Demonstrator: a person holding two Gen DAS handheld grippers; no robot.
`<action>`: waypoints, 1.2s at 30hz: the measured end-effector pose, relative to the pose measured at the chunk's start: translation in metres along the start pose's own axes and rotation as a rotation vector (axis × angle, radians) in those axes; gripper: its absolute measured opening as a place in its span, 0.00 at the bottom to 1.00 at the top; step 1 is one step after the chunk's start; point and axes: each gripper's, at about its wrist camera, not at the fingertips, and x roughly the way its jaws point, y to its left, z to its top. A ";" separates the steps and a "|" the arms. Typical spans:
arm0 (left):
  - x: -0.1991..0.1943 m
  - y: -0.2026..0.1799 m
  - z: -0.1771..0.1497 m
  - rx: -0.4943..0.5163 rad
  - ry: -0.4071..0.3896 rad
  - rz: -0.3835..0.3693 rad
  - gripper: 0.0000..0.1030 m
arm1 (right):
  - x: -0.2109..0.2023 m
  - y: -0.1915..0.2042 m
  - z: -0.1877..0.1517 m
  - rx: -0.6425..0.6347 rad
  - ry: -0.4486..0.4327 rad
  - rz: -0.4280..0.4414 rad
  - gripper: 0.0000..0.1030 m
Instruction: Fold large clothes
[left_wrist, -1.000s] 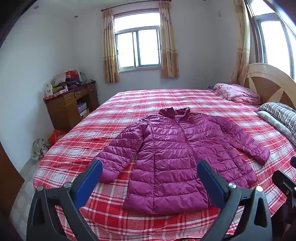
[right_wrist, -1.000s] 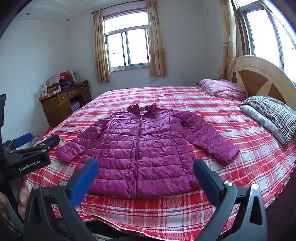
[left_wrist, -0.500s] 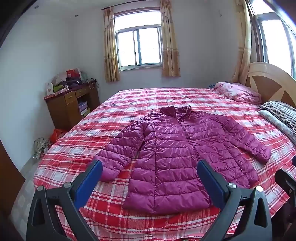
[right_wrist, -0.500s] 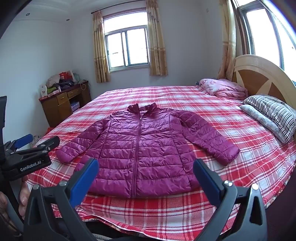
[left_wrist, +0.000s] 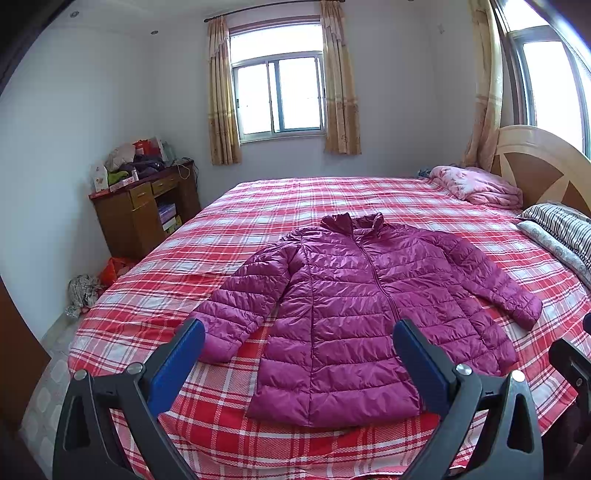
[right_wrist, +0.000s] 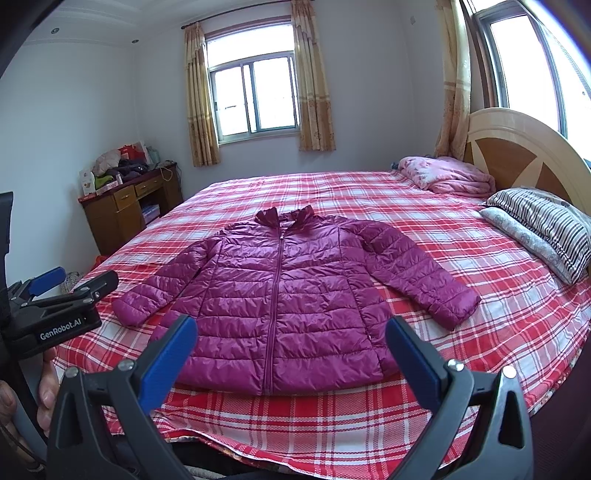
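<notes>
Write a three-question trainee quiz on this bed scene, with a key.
1. True or false: the purple jacket is zipped shut and lies flat with both sleeves spread.
2. What is either gripper holding? A) a sleeve B) the hem C) nothing
3. Fill in: the striped pillow lies on the bed near the ____.

Key:
1. True.
2. C: the left gripper and right gripper are both open, short of the jacket.
3. Headboard.
</notes>
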 end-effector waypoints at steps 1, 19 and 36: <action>0.000 0.000 0.000 0.000 0.000 0.000 0.99 | 0.000 0.000 0.000 0.000 0.000 0.001 1.00; 0.001 0.001 0.000 -0.003 -0.004 0.004 0.99 | 0.001 0.004 0.000 0.002 0.001 0.001 1.00; 0.002 0.005 0.001 -0.010 -0.008 0.008 0.99 | 0.001 0.003 0.001 0.004 0.001 0.005 1.00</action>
